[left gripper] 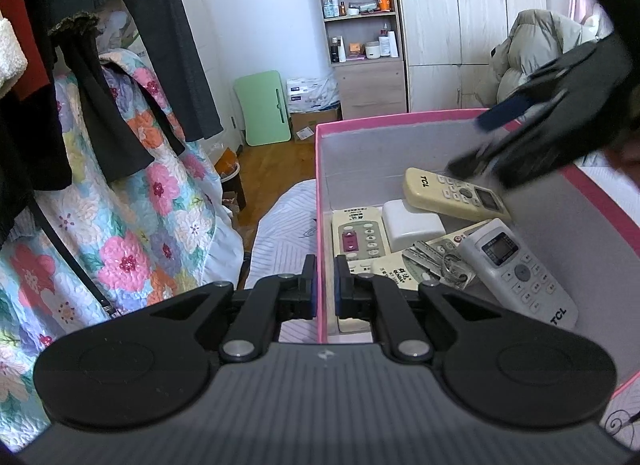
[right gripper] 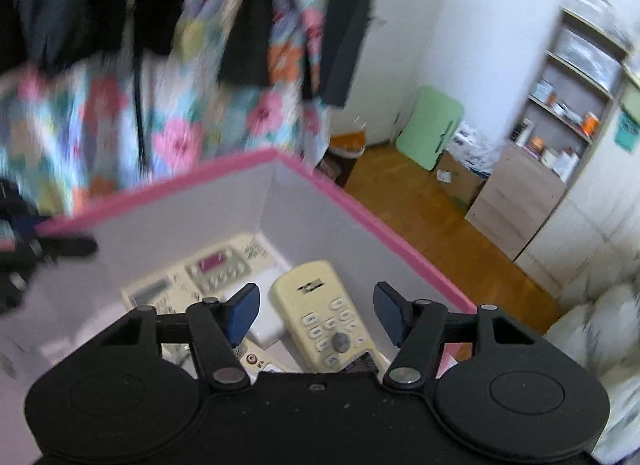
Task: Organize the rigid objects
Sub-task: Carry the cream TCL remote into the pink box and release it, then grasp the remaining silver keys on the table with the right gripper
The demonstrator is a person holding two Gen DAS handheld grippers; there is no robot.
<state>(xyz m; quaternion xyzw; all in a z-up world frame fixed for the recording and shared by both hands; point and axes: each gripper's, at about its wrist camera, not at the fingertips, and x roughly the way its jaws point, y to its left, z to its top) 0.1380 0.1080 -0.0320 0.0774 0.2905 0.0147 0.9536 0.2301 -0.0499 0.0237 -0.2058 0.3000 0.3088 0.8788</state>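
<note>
Over the pink box (right gripper: 360, 213), the right hand-held gripper (right gripper: 316, 315) spreads wide; the left (left gripper: 325, 289) clamps its wall.

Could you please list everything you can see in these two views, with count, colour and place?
box: one, pink rim, grey inside, on the bed, its left wall between the left fingers.
remotes: three; cream TCL one propped at the far end, white TCL one at right, cream one with a red panel at left.
white block: one, centre of the box.
keys: one metal bunch, on a printed paper.
floral quilt: one, hanging at left.
shelf unit: one, against the far wall.
left hand-held gripper: black, nearly closed on the box wall.
right hand-held gripper: black, open above the box.
</note>
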